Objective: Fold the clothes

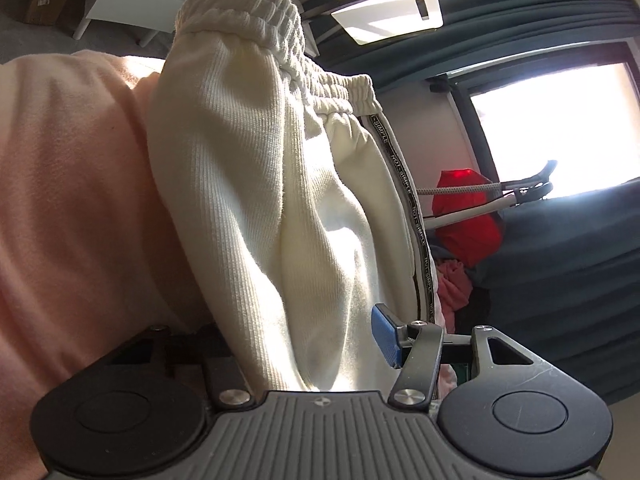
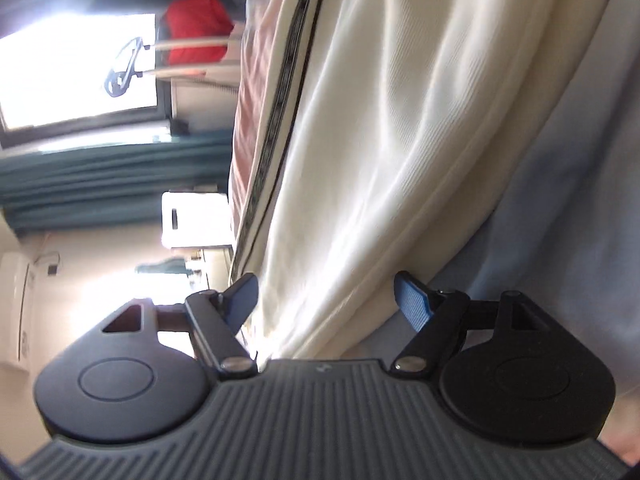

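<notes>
Left gripper (image 1: 304,344) jaws clamped on cream trousers (image 1: 256,184), right gripper (image 2: 326,300) jaws wide apart w/ cloth between, pink fabric (image 1: 72,200) beside.

The right gripper (image 2: 326,304) stands with its jaws wide apart, both blue pads (image 2: 412,300) visible and clear of the fabric. A fold of the cream ribbed garment (image 2: 380,140) hangs between the jaws, with a dark printed side stripe (image 2: 280,112) running along its left edge and a pale blue cloth (image 2: 540,200) beside it on the right. Behind, to the left, are a bright window (image 2: 76,72), teal curtains (image 2: 112,176) and a red item (image 2: 196,28); the view is rolled sideways and slightly blurred.
</notes>
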A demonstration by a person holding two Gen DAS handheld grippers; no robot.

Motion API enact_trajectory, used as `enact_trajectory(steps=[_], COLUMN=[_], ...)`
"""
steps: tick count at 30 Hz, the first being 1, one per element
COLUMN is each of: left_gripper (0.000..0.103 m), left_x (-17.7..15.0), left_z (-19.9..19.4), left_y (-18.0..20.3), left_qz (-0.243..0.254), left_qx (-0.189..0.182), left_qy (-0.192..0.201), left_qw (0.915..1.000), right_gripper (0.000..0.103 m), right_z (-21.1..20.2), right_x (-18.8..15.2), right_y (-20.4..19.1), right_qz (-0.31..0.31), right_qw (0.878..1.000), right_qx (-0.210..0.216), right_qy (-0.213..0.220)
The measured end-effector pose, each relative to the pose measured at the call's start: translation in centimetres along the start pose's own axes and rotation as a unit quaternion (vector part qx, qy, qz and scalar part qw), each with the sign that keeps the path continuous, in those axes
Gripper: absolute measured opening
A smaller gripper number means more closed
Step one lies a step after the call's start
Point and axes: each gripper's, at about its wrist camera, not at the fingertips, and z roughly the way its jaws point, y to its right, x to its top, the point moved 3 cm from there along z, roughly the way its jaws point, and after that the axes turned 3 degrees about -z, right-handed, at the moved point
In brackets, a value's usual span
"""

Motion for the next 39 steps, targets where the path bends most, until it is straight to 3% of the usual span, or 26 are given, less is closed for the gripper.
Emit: enact_trajectory(steps=[2, 3, 4, 7, 10, 13, 15, 19, 21, 23, 28, 34, 39], left_gripper=[0.043, 0.031, 0.022, 0.014, 0.011, 0.01, 0.009, 0.008, 0.008, 0.008, 0.008, 0.008, 0.008], left_x=[0.1, 0.2, 0.2, 0.3, 0.3, 0.2, 0.2, -0.1, -0.2, -0.3, -0.9, -2.6, -4.0], left_z=[0.2, 0.3, 0.3, -0.1, -0.9, -2.1, -3.1, -4.9, -5.8, -6.7, -9.6, -14.6, -19.2], left_y=[0.2, 0.4, 0.5, 0.5, 0.8, 1.6, 2.0, 2.1, 1.8, 1.4, 1.7, 2.2, 1.2], left_qz=[0.003, 0.005, 0.007, -0.008, -0.014, -0.005, -0.007, -0.007, -0.018, -0.03, -0.016, 0.033, 0.044], left_qx=[0.007, 0.011, 0.015, 0.006, -0.003, -0.01, -0.016, -0.026, -0.031, -0.037, -0.039, -0.018, 0.013], left_qy=[-0.002, -0.002, -0.003, 0.0, 0.007, 0.024, 0.031, 0.036, 0.033, 0.028, 0.027, 0.042, 0.036], left_qw=[1.0, 0.9999, 0.9999, 0.9999, 0.9999, 0.9997, 0.9994, 0.999, 0.9988, 0.9985, 0.9988, 0.9984, 0.9983], right_gripper=[0.077, 0.077, 0.076, 0.075, 0.074, 0.072, 0.066, 0.04, 0.033, 0.018, 0.013, 0.012, 0.012], right_z=[1.9, 2.7, 3.1, 3.3, 0.8, -2.4, -3.5, -6.0, -7.8, -9.6, -13.1, -17.0, -19.4], right_x=[-1.6, -2.3, -2.6, -2.3, -0.2, 1.8, 3.4, 6.1, 7.6, 8.9, 10.2, 8.2, 6.7], right_y=[-0.2, -0.1, 0.0, 0.9, 1.3, 1.5, 1.9, 2.4, 2.3, 2.8, 4.4, 4.5, 6.0], right_qz=[-0.002, -0.002, -0.002, 0.026, 0.042, 0.033, 0.046, 0.047, 0.024, 0.018, 0.039, 0.03, 0.088], right_qw=[0.999, 0.999, 0.999, 0.999, 0.996, 0.981, 0.972, 0.954, 0.939, 0.927, 0.928, 0.932, 0.937], right_qx=[-0.004, -0.014, -0.022, -0.012, -0.005, -0.03, -0.042, -0.07, -0.095, -0.112, -0.088, -0.068, -0.067], right_qy=[-0.034, -0.047, -0.046, -0.017, 0.08, 0.189, 0.228, 0.287, 0.33, 0.357, 0.36, 0.356, 0.331])
